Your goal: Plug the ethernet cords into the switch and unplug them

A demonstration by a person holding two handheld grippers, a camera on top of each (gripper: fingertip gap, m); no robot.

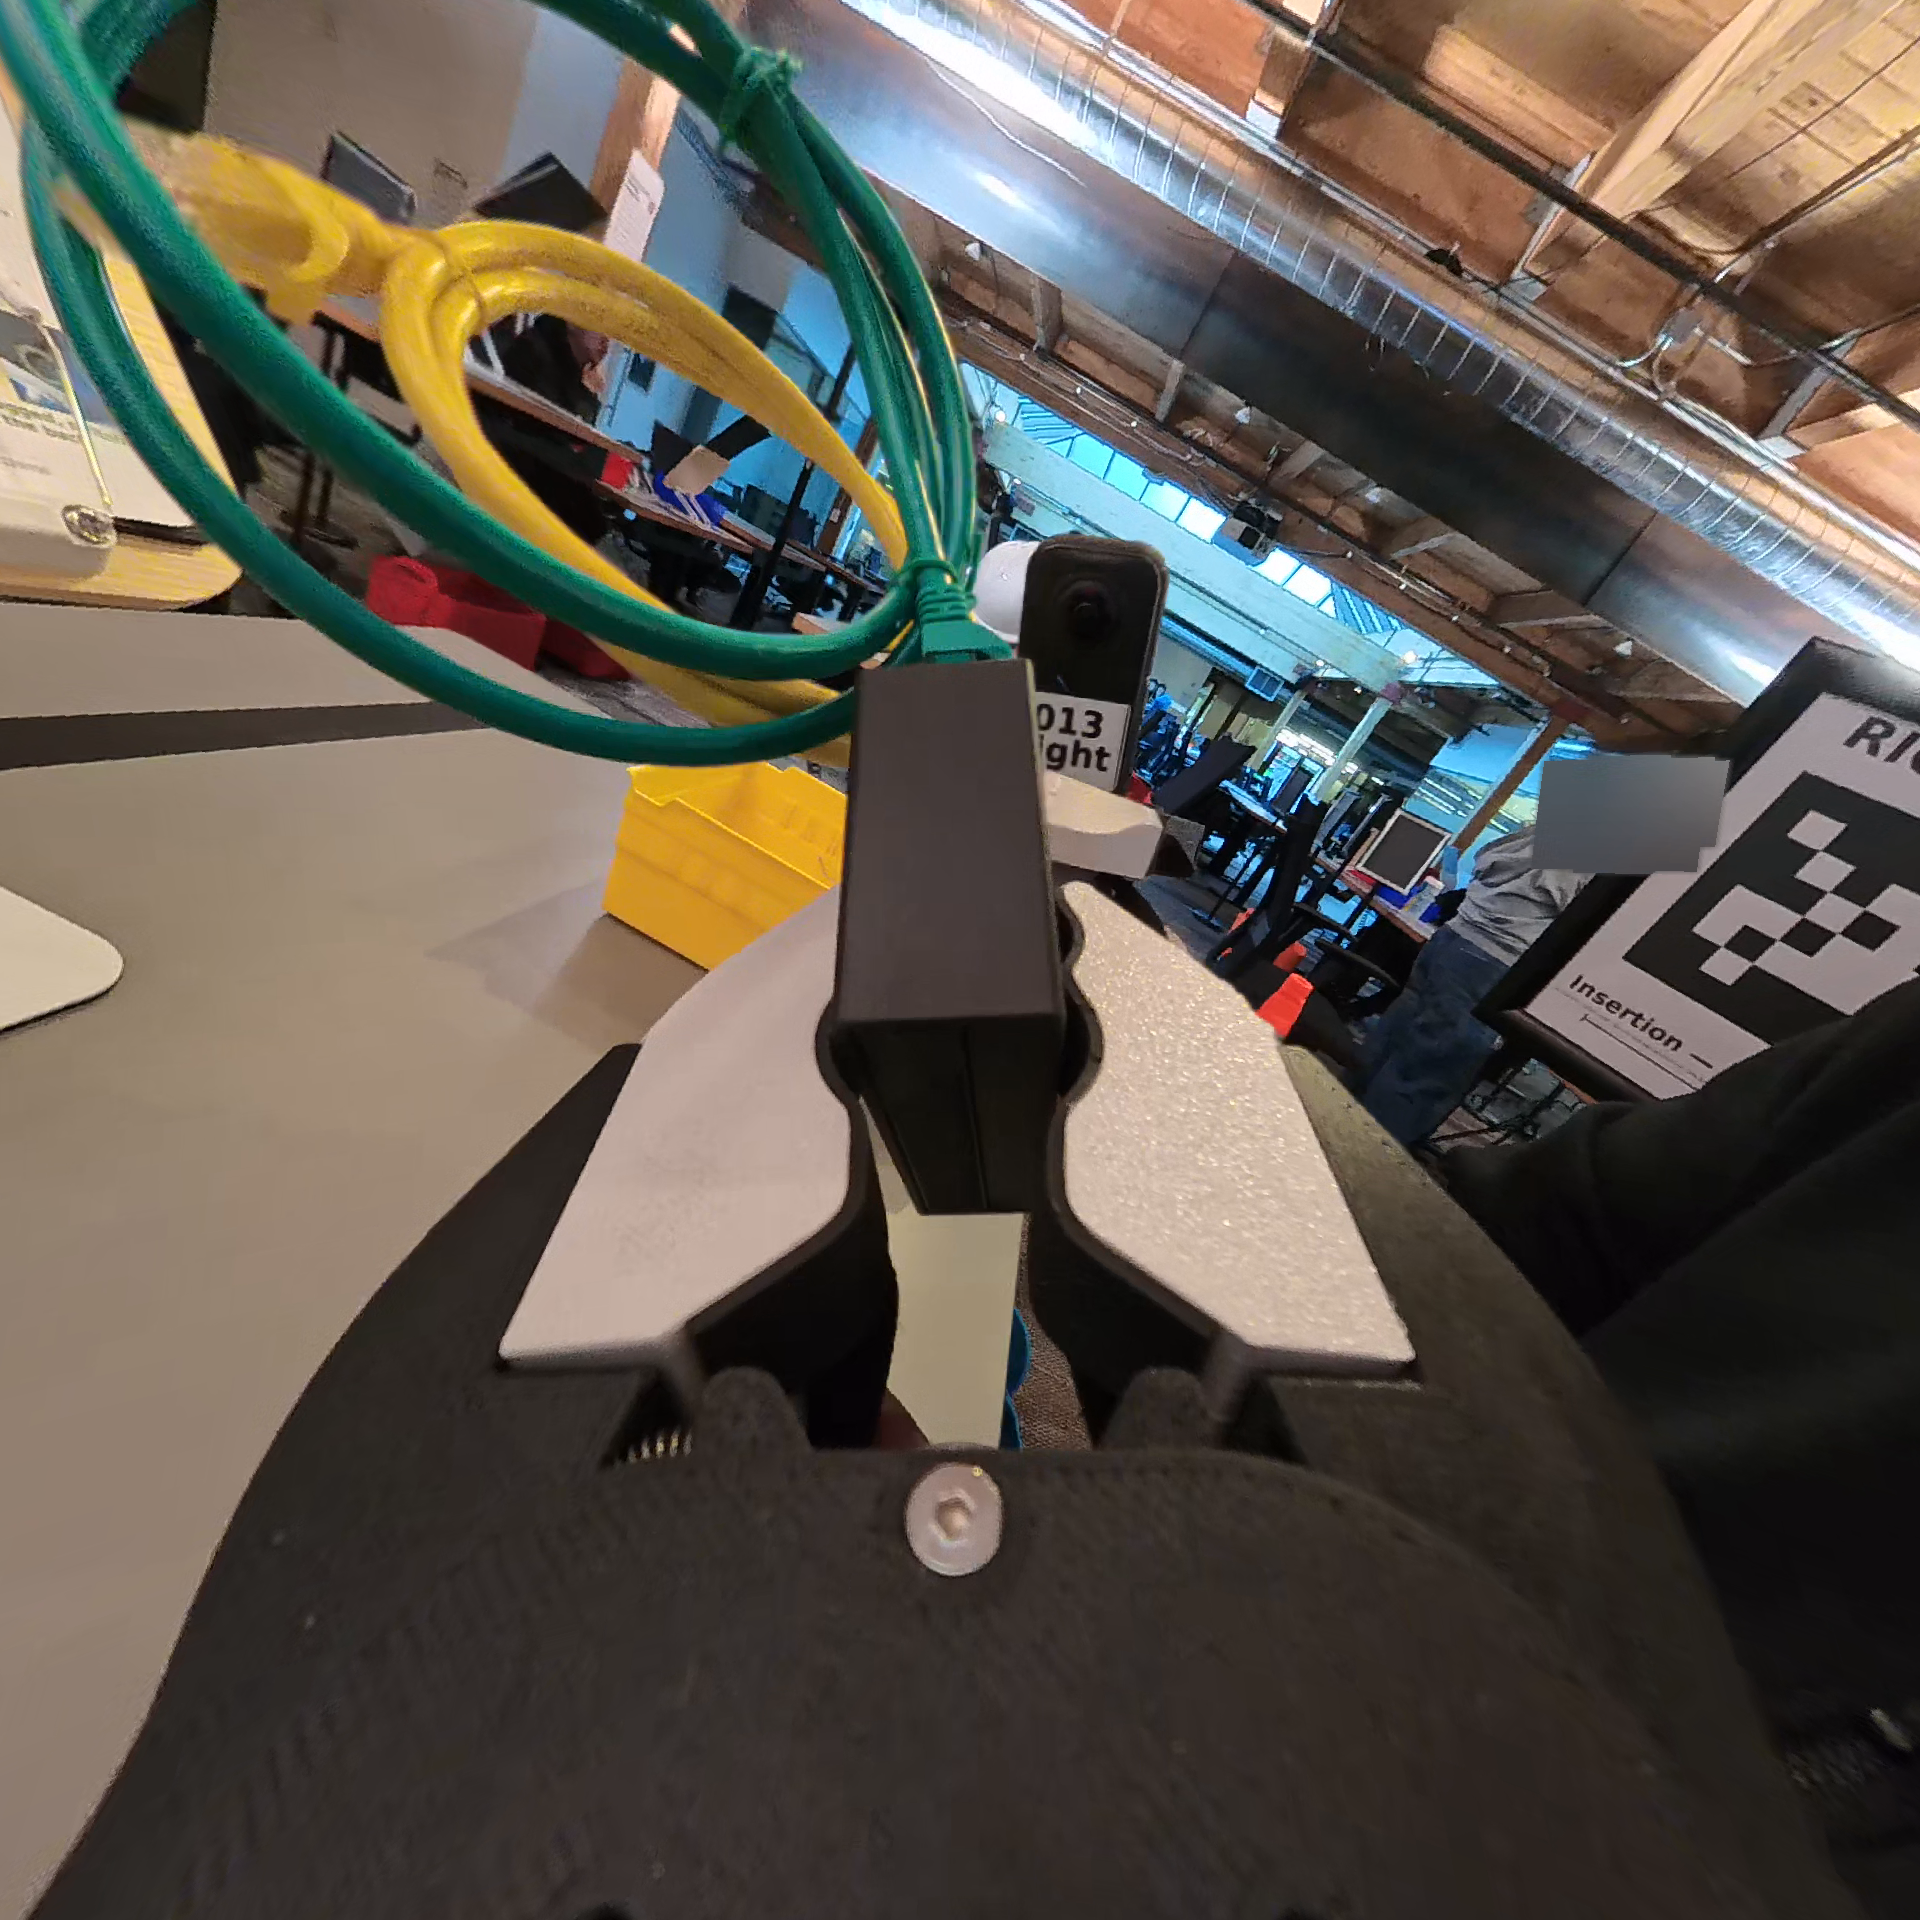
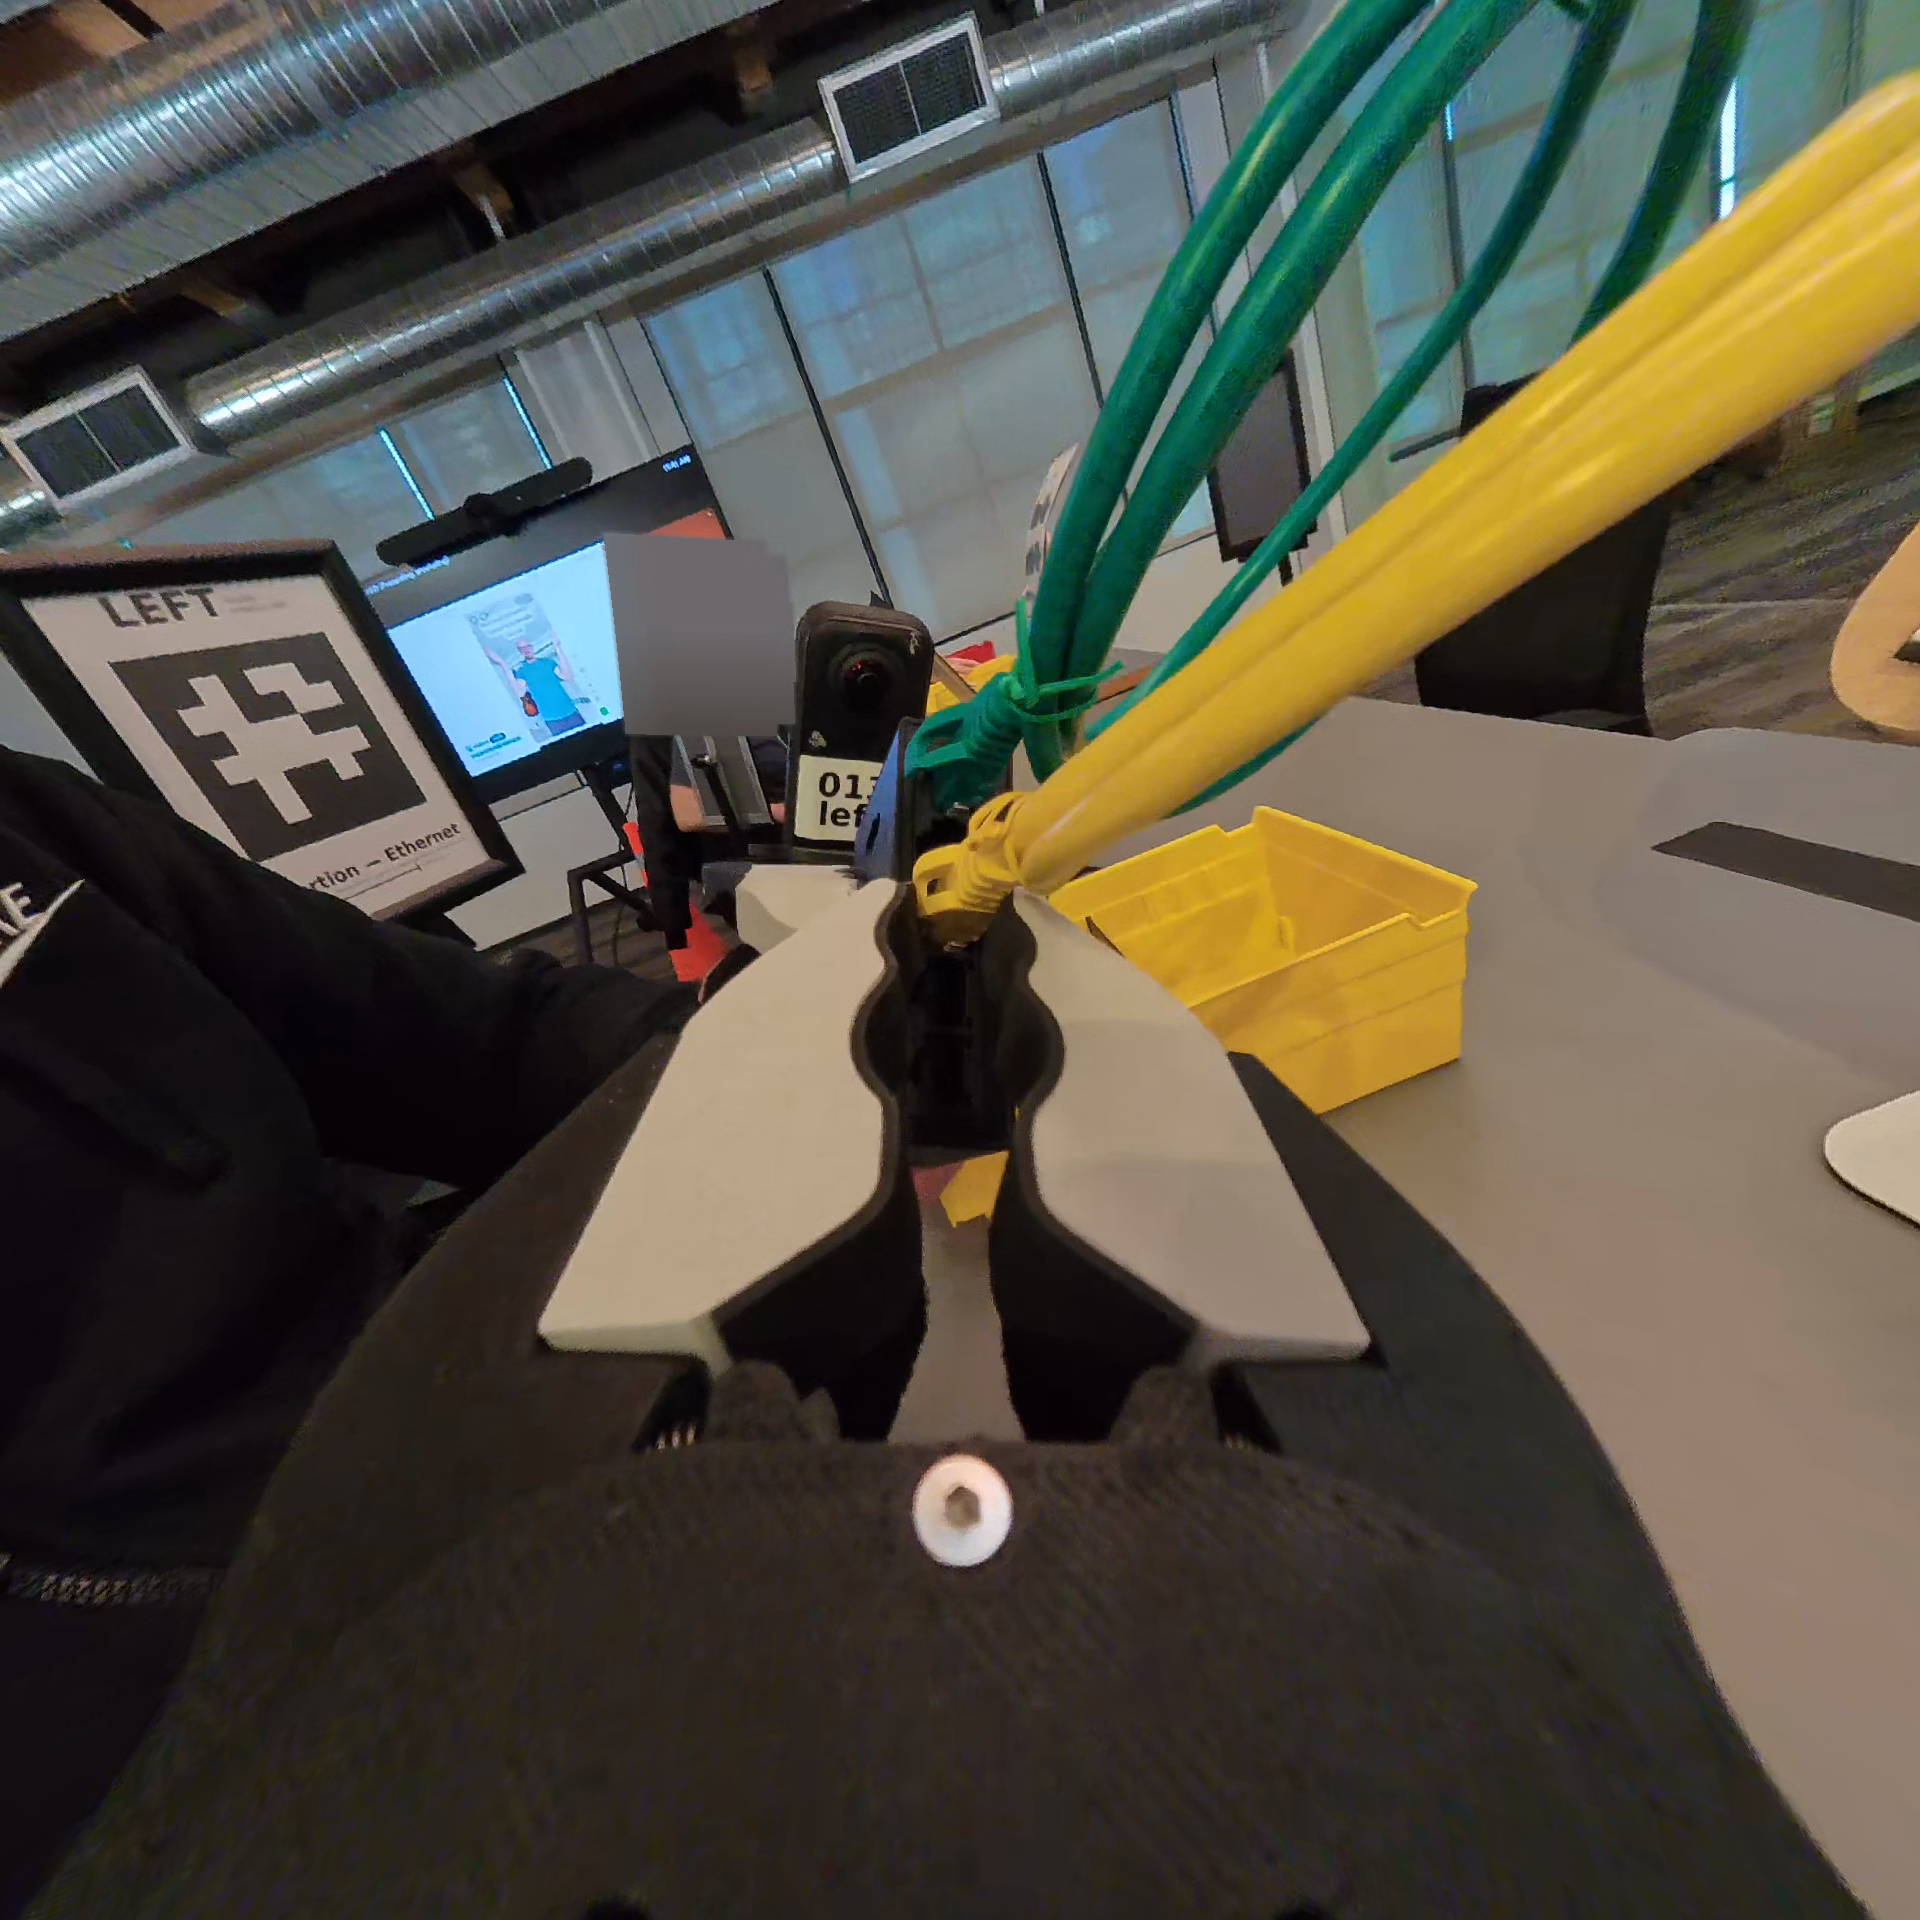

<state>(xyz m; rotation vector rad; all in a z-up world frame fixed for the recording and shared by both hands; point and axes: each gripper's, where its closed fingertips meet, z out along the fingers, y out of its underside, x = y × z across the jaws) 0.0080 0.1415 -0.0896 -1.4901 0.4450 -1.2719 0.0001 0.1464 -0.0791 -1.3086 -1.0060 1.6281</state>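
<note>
My left gripper (image 1: 951, 935) is shut on the black switch (image 1: 940, 852) and holds it above the grey table (image 1: 312, 935). A green ethernet cord (image 1: 312, 416) loops up, and its plug (image 1: 945, 634) sits at the switch's far end. A yellow cord (image 1: 623, 301) loops beside it, with one free plug (image 1: 239, 208) at the upper left. My right gripper (image 2: 951, 925) is shut on the yellow cord's other plug (image 2: 961, 883), right against the switch (image 2: 883, 821). I cannot tell whether that plug is seated. The green cord (image 2: 1195, 364) and the yellow cord (image 2: 1455, 499) rise to the right.
A yellow bin (image 2: 1330, 956) stands on the table (image 2: 1558, 1247), also in the left wrist view (image 1: 717, 862). Framed marker boards stand at the sides (image 1: 1766, 883) (image 2: 260, 727). A person's dark sleeve (image 2: 208, 1039) is at the left. A white flat object (image 2: 1881, 1153) lies at the table's right. Left and right tips are no more than a few centimetres apart.
</note>
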